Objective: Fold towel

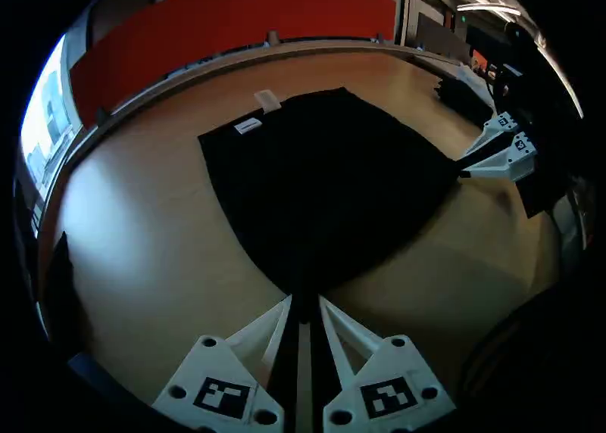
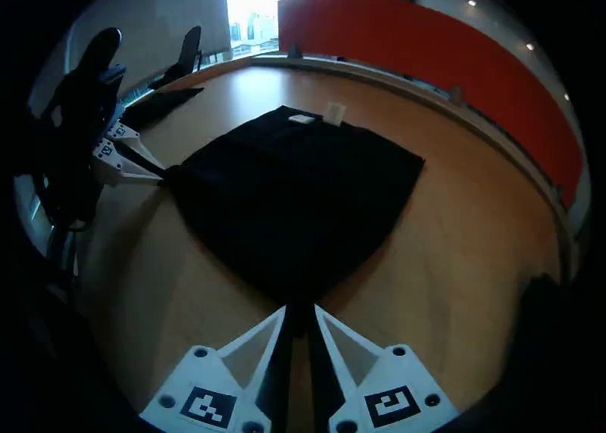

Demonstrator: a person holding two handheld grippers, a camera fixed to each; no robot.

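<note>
A black towel lies spread flat on the wooden table, with a small white label near its far corner. My left gripper is shut on the towel's near corner, and dark cloth runs back between its fingers. Across the towel, my right gripper pinches the right-hand corner. In the right gripper view the towel reaches down to my right gripper, which is shut on that corner. At the left of this view my left gripper holds the neighbouring corner. The white label lies at the far side.
A small white tag lies on the table just beyond the towel. A red wall panel runs behind the table's curved far edge. Dark chairs stand by the window. Bare wood surrounds the towel.
</note>
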